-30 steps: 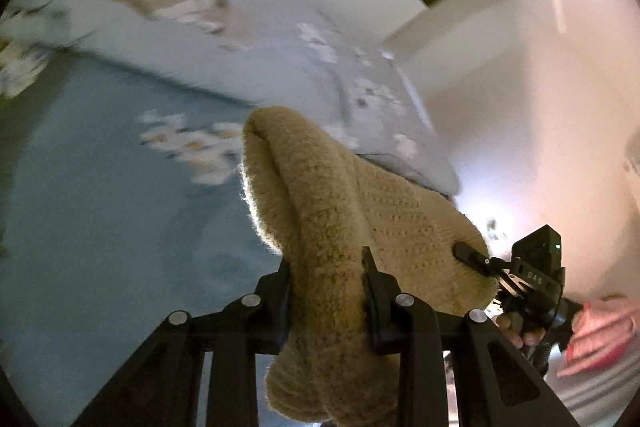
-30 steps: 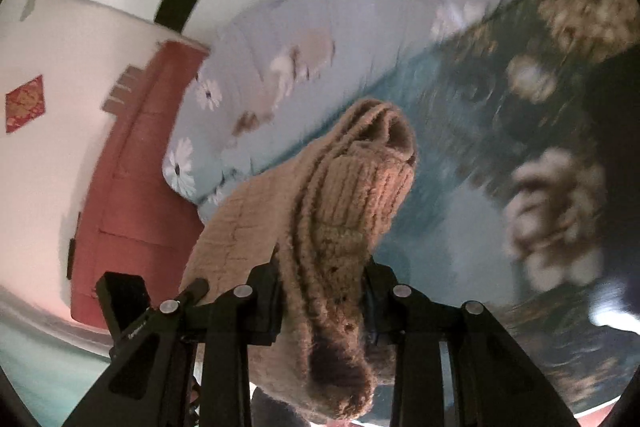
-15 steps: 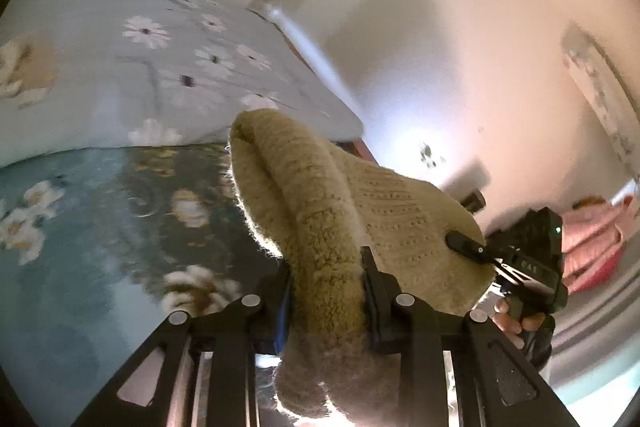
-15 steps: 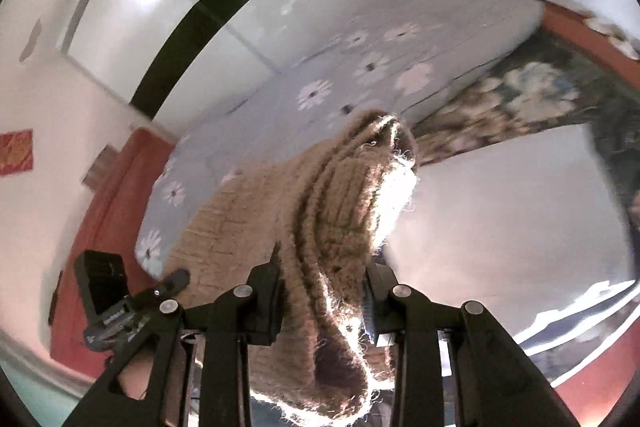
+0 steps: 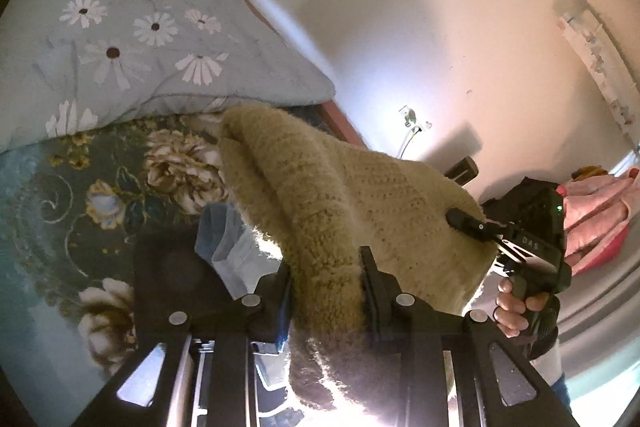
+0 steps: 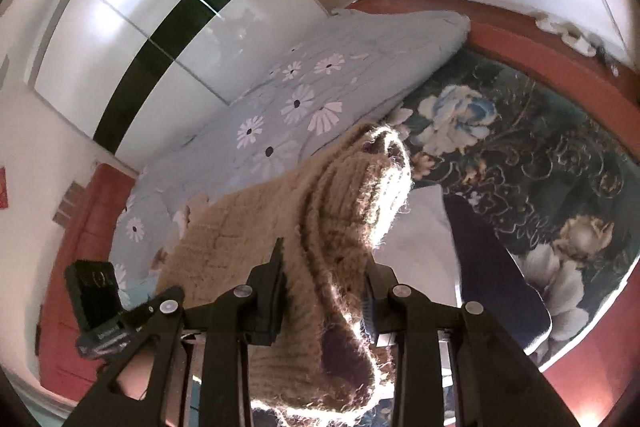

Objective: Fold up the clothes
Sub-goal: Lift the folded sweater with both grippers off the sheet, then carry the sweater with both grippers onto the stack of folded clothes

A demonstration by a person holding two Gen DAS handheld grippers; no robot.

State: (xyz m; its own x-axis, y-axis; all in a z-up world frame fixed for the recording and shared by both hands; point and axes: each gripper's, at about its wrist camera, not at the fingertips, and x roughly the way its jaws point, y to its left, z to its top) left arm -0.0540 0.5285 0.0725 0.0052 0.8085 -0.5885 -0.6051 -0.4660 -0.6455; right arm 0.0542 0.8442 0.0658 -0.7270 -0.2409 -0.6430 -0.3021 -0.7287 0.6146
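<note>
Left wrist view, nearest first: the left gripper is clamped on a thick bunch of the beige knitted sweater, jaws pressing the knit from both sides. In right wrist view the right gripper is clamped on another bunch of the same sweater, w/ a fuzzy end hanging down below the jaws. So the sweater is up in the air, held betw. both grippers, the knit panel stretching from one to the other, above the bed.

Handling, my judgement: the knit is soft, bulky, rather light, w/o any stiffness, so it sags wherever it is not held. Fuzzy surface should not slip in the pads, but loose stitches can catch on the finger edges. Better to hold at the thick ribbed edges, as now, not at the thin middle.

Just under the sweater lie other clothes: a light blue garment beside a dark garment in left view; in right view a white garment next to a dark navy one. Laying the sweater flat there would cover them.

Farther: the dark floral bedspread has open room for spreading. Behind it the pale blue daisy quilt lies piled, then the red-brown bed frame makes the edge near the wall. The person's hand on the right gripper's handle is near the bed side.
</note>
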